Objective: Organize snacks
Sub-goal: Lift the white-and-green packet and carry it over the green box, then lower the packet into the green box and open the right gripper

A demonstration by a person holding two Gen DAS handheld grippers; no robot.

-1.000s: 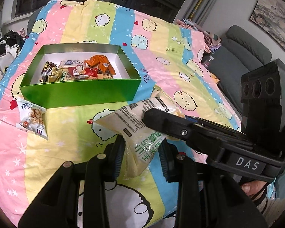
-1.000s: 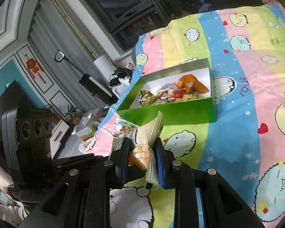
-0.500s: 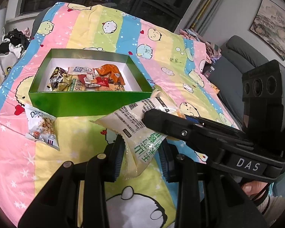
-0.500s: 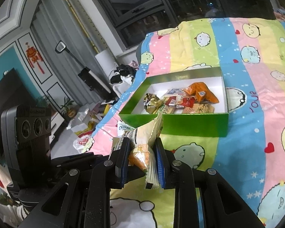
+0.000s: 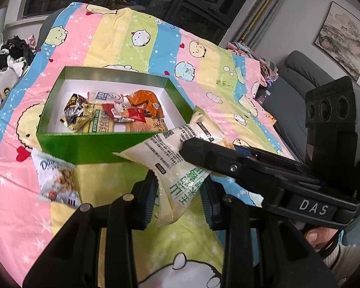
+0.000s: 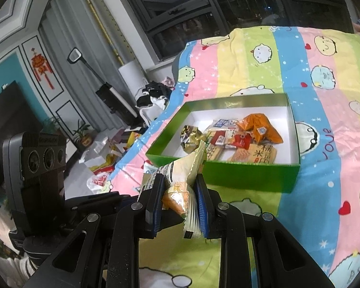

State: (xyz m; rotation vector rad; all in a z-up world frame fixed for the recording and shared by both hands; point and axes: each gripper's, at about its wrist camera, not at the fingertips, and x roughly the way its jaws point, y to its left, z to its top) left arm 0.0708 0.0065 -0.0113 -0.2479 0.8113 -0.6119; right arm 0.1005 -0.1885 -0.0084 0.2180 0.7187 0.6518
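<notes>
Both claws carry one packet closer to the box

My left claw (image 5: 178,200) and right claw (image 6: 178,200) stay clenched on the pale-yellow plastic snack packet (image 5: 177,158); the green cardboard box (image 5: 84,147) looms nearer than before.

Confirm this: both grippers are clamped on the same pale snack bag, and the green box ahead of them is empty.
Not quite. The green box is not empty: several snack packets lie inside, as the left wrist view shows. The rest holds: the left gripper and right gripper both clamp the same pale snack bag.
</notes>
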